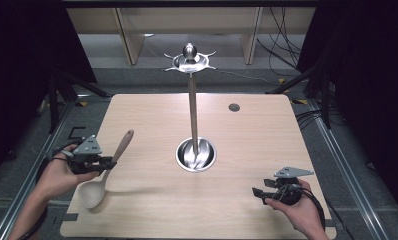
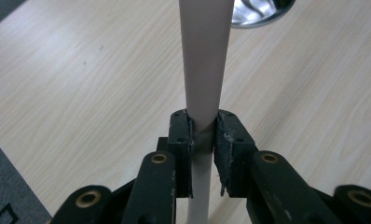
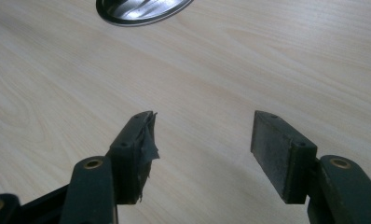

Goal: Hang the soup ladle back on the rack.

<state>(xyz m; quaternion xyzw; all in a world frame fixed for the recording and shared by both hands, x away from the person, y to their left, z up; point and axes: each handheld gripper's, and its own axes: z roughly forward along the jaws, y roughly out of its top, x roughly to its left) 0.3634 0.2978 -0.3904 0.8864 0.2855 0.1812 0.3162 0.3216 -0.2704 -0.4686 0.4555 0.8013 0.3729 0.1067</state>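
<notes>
High view, left gripper (image 1: 107,162): clenched on the handle of a wooden-coloured ladle-like spoon (image 1: 103,174), roughly at mid-handle; the bowl hangs toward the person, just below and behind the jaws, and the handle tip points away and up, toward the stand.
High view, right gripper (image 1: 259,192): released, holding nothing, resting low over the table (image 1: 257,130) near its front right corner.
High view, risk: the bowl end looks heavier, so I judge the spoon could pivot in the narrow grip and swing down; the cause would be a hold away from the balance point.
High view, stand: a steel utensil rack (image 1: 191,100) with hooks at its top stands ahead and to the right of the left gripper; a swinging handle could knock its thin pole.
High view, hard to see: whether the bowl touches the table or hangs just clear of it, and whether the handle tip has a hanging hole.
Left gripper view, grip: both pads (image 2: 185,140) press on the pale handle (image 2: 204,70), which runs straight up from the jaws.
Left gripper view, cut off: handle tip and bowl; the stand's base (image 2: 258,9) is clipped at the top edge.
Right gripper view, jaws: wide apart over bare wood; the left pad (image 3: 146,135) carries torn, peeling tape that may weaken a later grip.
Right gripper view, cut off: the stand's base (image 3: 141,9), ahead to the left.
</notes>
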